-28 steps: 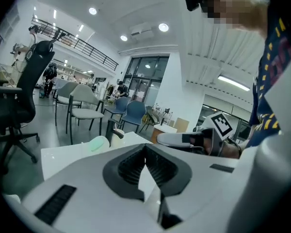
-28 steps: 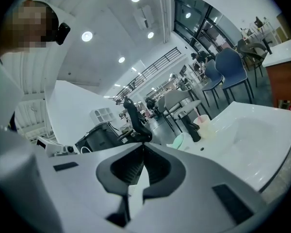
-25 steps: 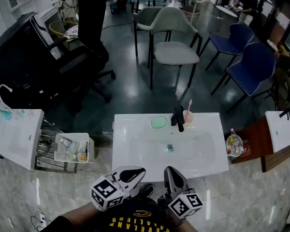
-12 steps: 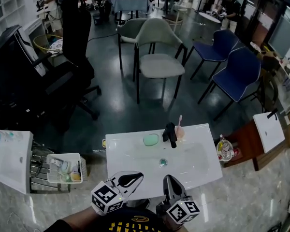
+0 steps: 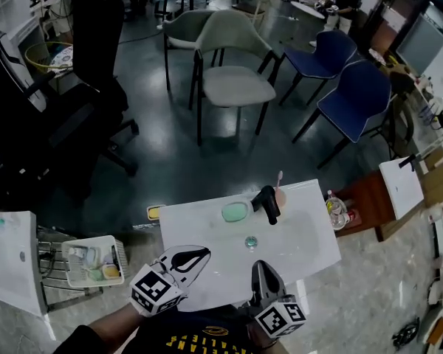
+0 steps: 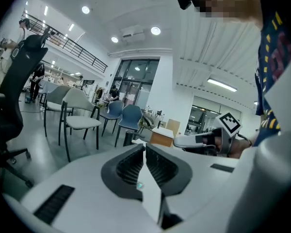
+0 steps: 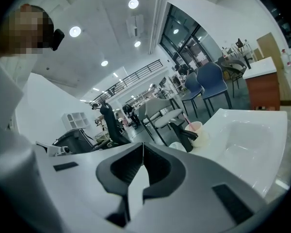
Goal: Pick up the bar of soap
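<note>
Left tongs [image 5: 200, 254] further over sink [image 5: 304, 243], soap [image 5: 235, 212] crosswise

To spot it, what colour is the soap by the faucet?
The soap is pale green; head view shows it best.

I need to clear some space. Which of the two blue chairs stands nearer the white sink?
The front blue chair, beyond the right end of the sink; the rear blue chair stands farther back.
</note>
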Available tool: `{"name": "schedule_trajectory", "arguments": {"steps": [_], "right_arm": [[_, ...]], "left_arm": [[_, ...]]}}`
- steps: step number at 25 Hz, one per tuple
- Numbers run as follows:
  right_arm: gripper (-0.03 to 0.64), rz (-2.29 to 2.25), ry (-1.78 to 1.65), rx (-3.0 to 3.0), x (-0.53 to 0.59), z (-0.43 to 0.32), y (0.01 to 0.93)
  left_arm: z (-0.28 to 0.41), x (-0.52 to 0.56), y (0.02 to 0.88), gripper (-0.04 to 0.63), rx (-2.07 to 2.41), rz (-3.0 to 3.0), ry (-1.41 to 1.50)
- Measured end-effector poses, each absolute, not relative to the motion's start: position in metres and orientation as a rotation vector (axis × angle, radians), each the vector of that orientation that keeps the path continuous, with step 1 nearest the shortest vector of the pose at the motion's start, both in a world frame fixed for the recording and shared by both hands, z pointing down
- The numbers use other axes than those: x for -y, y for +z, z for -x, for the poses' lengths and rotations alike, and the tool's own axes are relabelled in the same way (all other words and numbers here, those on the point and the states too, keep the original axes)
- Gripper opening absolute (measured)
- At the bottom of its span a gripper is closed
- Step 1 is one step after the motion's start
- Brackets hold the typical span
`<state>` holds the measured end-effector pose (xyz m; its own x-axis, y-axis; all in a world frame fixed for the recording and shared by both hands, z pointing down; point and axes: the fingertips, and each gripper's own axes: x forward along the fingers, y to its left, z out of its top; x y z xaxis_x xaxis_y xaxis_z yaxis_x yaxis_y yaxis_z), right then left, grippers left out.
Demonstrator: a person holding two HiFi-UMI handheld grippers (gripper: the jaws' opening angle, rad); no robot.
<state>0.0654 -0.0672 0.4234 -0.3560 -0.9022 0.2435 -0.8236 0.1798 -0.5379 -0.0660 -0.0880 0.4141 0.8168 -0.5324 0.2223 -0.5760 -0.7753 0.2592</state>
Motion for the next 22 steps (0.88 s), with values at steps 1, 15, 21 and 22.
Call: {"name": "schedule_trajectory", "arguments": {"steps": [1, 15, 21, 22], "right_arm": [[0.018, 1.724, -0.922, -2.3, 0.067, -0.064, 0.425], [0.018, 1.771, -1.099, -2.221, 0.098, -0.081, 0.463], [0.018, 1.767, -1.174, -2.192, 0.107, -0.091, 0.479], [0.018, 1.769, -1.188, -2.182, 0.108, -0.093, 0.483]], "left_arm": [[0.068, 0.093, 0.417, 0.017, 0.826, -2.683, 0.191], [0.036, 0.159, 0.454, 0.112, 0.756, -2.752, 0.449], [0.011, 0.188, 0.49, 0.161, 0.731, -2.752, 0.636], [0.007, 0.191, 0.498, 0.175, 0.725, -2.747, 0.667]]}}
